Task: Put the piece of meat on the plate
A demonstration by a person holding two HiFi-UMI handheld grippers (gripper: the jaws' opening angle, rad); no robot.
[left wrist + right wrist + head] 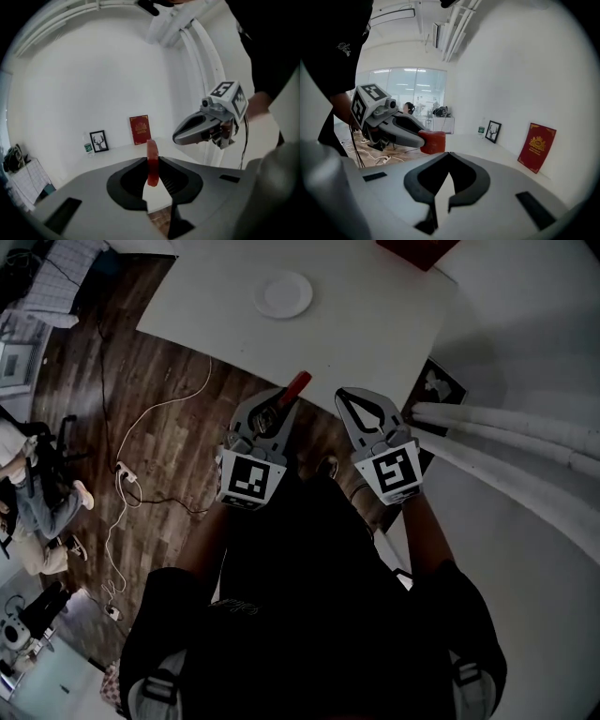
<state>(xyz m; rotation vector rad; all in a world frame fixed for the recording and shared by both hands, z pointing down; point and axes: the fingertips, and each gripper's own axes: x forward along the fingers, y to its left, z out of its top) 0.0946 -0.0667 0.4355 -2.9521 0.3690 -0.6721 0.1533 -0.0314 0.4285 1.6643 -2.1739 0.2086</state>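
The piece of meat (296, 385) is a thin red slab that sticks out from the tips of my left gripper (286, 399), which is shut on it just short of the white table's near edge (225, 357). In the left gripper view the meat (152, 152) stands upright between the closed jaws. The round white plate (283, 293) lies on the table, farther off and slightly left. My right gripper (345, 397) hovers beside the left one, shut and empty. Its own view shows the closed tips (448, 153) and the meat (433, 142) to the left.
A red book (139, 130), a framed deer picture (98, 140) and a small bottle (88, 147) stand along the wall at the table's back. White pipes (506, 427) run at the right. Cables (141, 442) lie on the wooden floor, and a seated person (37, 498) is at left.
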